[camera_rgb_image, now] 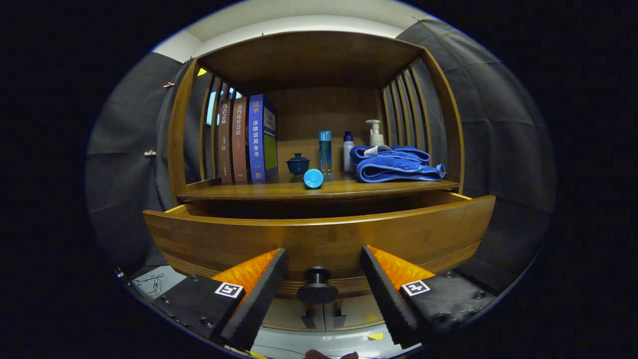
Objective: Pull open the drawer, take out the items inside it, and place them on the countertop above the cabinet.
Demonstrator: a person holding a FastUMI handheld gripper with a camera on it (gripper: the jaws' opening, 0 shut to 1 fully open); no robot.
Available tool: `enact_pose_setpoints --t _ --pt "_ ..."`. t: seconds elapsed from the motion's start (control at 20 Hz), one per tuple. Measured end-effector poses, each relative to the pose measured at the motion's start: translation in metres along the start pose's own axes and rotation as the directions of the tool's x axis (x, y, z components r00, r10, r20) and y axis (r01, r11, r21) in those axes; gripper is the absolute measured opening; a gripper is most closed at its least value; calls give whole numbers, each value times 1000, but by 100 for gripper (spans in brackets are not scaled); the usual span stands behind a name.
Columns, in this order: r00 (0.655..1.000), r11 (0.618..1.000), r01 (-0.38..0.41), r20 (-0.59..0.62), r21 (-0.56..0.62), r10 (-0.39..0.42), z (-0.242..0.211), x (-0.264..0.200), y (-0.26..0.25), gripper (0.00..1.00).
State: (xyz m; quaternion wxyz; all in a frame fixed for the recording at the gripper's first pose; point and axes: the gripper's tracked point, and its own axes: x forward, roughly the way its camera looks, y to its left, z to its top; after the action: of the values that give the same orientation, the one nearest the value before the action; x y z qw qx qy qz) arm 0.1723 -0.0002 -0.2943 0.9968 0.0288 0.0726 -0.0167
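The gripper [324, 289] has its fingers [259, 294] spread wide, one on each side of the drawer's dark round knob [317, 285], neither touching it. The knob sits between them on the wooden drawer [319, 239], which is pulled out from the cabinet; its inside cannot be seen from here. Beyond the drawer lies the countertop [279, 190]. At its front edge, near the middle, a light blue round object [313, 178] lies on its side. Behind it stand a small dark blue lidded cup [298, 163], a tall blue bottle [325, 151] and a white bottle [348, 157]. Toward the right edge a folded blue towel [396, 164] rests before a pump bottle [375, 132]. Books [246, 139] stand upright at the left.
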Motion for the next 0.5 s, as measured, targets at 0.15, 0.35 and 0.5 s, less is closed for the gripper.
enact_pose_setpoints --t 0.15,0.35,0.5 --pt "1000 1000 3 2 2 -3 2 18 1 100" --pt "1000 1000 5 -2 2 -5 4 41 2 100" --pt "1000 1000 3 -1 16 -3 5 55 2 100"
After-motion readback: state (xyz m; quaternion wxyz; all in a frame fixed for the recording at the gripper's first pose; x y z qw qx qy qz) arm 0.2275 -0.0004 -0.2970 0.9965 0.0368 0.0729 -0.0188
